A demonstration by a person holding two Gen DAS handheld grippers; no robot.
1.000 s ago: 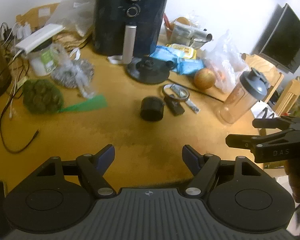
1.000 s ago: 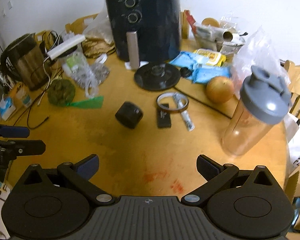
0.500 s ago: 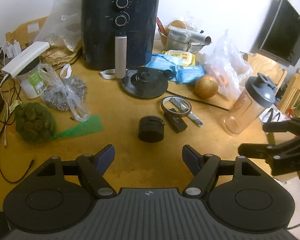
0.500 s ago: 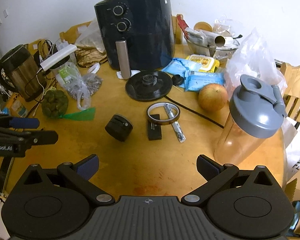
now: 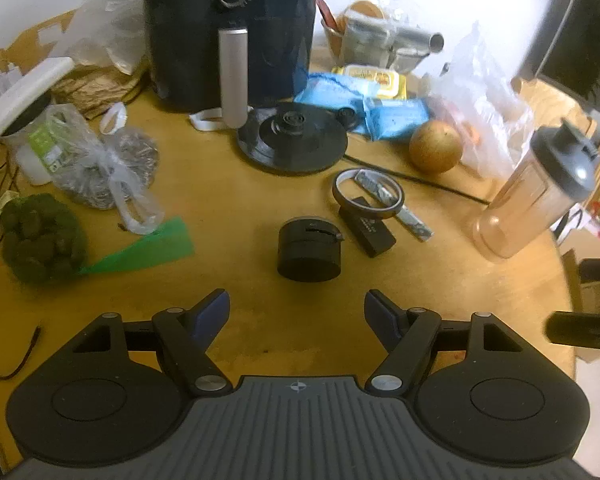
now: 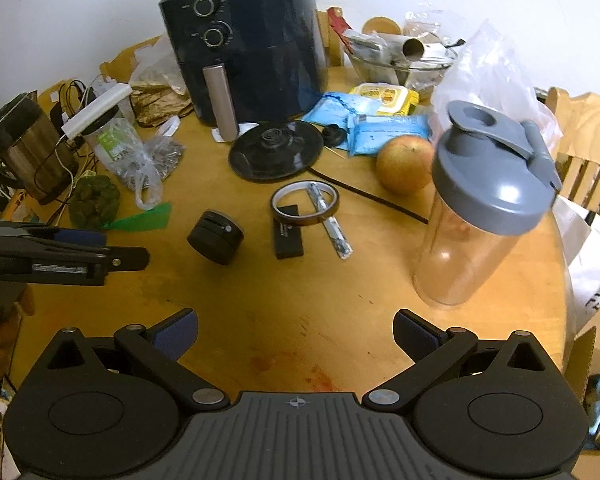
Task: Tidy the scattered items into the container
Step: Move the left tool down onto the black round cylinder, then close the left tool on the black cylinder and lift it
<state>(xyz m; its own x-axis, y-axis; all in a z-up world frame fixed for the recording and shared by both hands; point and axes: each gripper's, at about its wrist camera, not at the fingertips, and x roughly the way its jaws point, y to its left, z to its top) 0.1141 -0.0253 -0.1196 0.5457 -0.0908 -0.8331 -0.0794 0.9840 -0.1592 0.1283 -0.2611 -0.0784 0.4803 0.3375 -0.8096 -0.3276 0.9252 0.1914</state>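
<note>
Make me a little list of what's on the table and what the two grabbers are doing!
table: round wooden table
middle: short black cylinder, brown tape ring, small flat black box
right side: clear shaker bottle with grey lid, apple
back: black air fryer
left gripper: open, empty
right gripper: open, empty

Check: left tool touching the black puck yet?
Apart. Left wrist view shows bare table between the open left tool and the black puck.
</note>
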